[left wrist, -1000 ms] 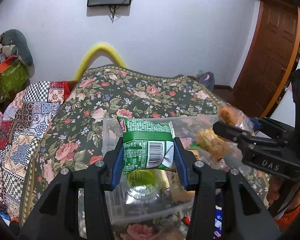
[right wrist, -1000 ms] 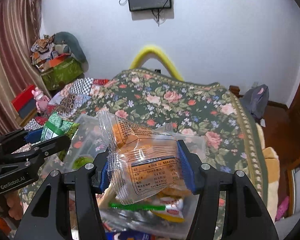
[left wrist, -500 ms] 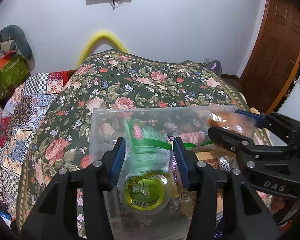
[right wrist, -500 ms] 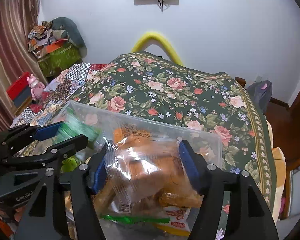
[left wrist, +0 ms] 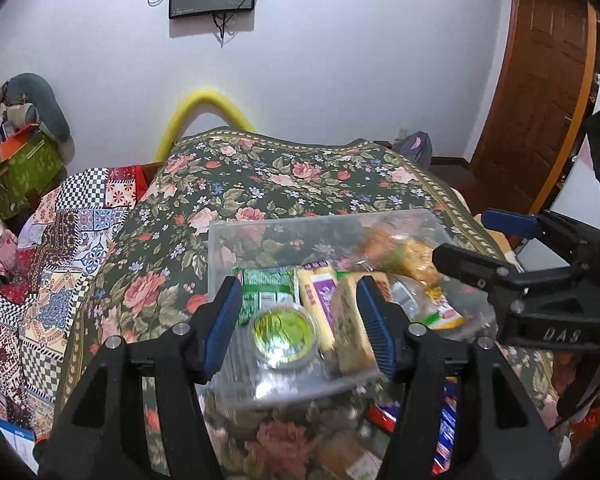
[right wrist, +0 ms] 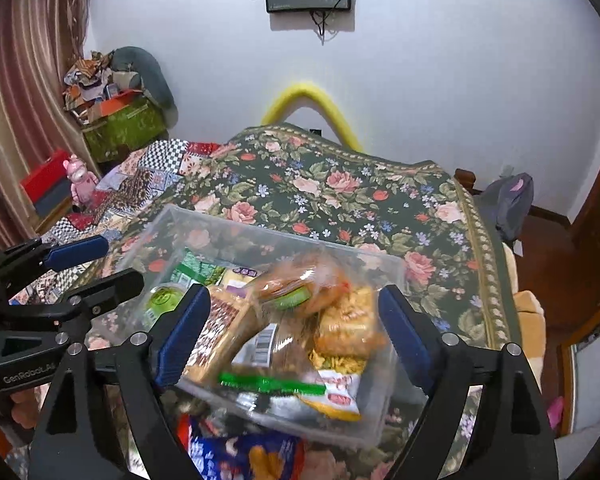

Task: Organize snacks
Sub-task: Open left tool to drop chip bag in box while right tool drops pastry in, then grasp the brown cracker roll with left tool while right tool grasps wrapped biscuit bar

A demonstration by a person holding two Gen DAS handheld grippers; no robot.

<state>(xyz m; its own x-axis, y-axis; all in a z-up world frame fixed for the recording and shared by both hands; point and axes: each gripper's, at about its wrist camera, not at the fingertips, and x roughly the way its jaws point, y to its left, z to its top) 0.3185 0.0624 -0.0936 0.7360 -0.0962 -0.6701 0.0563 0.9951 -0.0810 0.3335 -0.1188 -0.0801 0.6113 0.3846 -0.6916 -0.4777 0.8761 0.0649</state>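
A clear plastic bin [left wrist: 328, 220] sits on the floral bedspread [left wrist: 260, 184] with several snacks in it. The green snack pack [left wrist: 266, 284] lies inside beside a green-lidded cup [left wrist: 284, 330]. My left gripper [left wrist: 298, 292] hovers over them, its jaws opening and its pads touching nothing. In the right wrist view the clear pack of orange snacks [right wrist: 304, 284] rests on top of the pile in the bin [right wrist: 260, 232]. My right gripper [right wrist: 294, 300] stands above it with jaws opening wide and free of the pack. Each gripper also appears in the other's view: the right gripper [left wrist: 476, 240] and the left gripper [right wrist: 104, 264].
A blue snack bag [right wrist: 240, 452] and red and blue packs [left wrist: 444, 420] lie on the bedspread in front of the bin. A patchwork quilt [left wrist: 60, 240] covers the left side. A wooden door [left wrist: 540, 100] is at the far right.
Both grippers let go: the green pack and the orange snack pack dropped into the bin. Both sets of jaws have widened, and the grippers now hang over the bin's near side.
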